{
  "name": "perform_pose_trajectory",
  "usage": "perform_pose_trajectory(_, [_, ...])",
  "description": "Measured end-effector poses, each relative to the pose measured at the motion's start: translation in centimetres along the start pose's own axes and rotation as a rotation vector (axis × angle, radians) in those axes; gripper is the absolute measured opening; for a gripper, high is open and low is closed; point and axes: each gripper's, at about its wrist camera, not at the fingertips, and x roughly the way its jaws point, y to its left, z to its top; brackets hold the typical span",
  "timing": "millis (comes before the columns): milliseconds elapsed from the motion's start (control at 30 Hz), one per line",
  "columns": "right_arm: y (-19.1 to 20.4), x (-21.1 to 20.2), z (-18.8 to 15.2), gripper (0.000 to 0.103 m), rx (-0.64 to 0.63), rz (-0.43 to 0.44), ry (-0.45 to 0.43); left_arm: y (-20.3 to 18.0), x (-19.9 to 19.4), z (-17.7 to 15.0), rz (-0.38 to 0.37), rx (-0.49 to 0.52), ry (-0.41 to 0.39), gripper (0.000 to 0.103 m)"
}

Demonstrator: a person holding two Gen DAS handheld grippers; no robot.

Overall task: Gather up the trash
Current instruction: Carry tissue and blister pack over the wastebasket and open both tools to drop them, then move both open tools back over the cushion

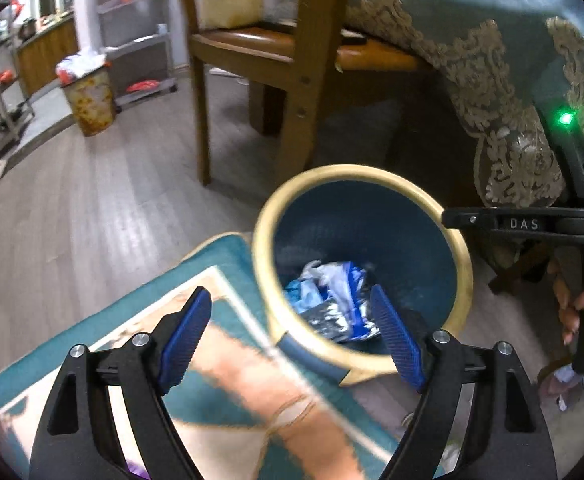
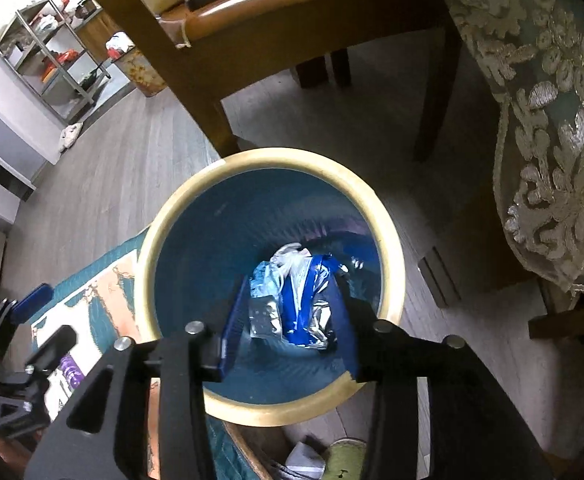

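A round blue bin with a cream rim stands on the floor beside a rug. Crumpled blue, white and silver wrappers lie at its bottom. My left gripper is open and empty, hanging over the bin's near rim. My right gripper is open above the bin's mouth, with the wrappers showing between its fingers but lying in the bin. The right gripper's body shows at the right of the left wrist view.
A wooden chair stands just behind the bin. A lace-trimmed tablecloth hangs at right. A teal patterned rug lies under my left gripper. Paper scraps lie on the floor at right. Shelves stand far left.
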Motion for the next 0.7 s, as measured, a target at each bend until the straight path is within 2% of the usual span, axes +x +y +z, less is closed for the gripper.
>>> perform_pose_trajectory(167, [1.3,-2.2,-0.9,0.054,-0.06,-0.005,-0.032,2.6,-4.8,-1.7,0.058,-0.031,-0.038,0.082])
perform_pose_trajectory(367, [3.3,-4.6,-2.2,0.067,-0.049,0.037,-0.068,6.2,-10.9,-4.8,0.143,-0.083,-0.083,0.088])
perform_pose_trajectory(400, [4.1,-5.0,-2.5,0.069,-0.058,0.046,-0.078,6.7,-11.7,-5.4,0.157,-0.096,-0.087,0.088])
perform_pose_trajectory(467, [6.0,-5.6,-3.2,0.081,-0.091,0.054,-0.095,8.5,-13.7,-7.1,0.193,-0.143,-0.097,0.091])
perform_pose_trajectory(533, [8.6,-6.1,-4.4,0.087,-0.146,0.058,-0.111,10.0,-15.1,-8.6,0.216,-0.188,-0.104,0.091])
perform_pose_trajectory(700, [15.0,-5.4,-7.7,0.09,-0.288,0.096,-0.082,14.1,-18.5,-13.0,0.269,-0.324,-0.124,0.092])
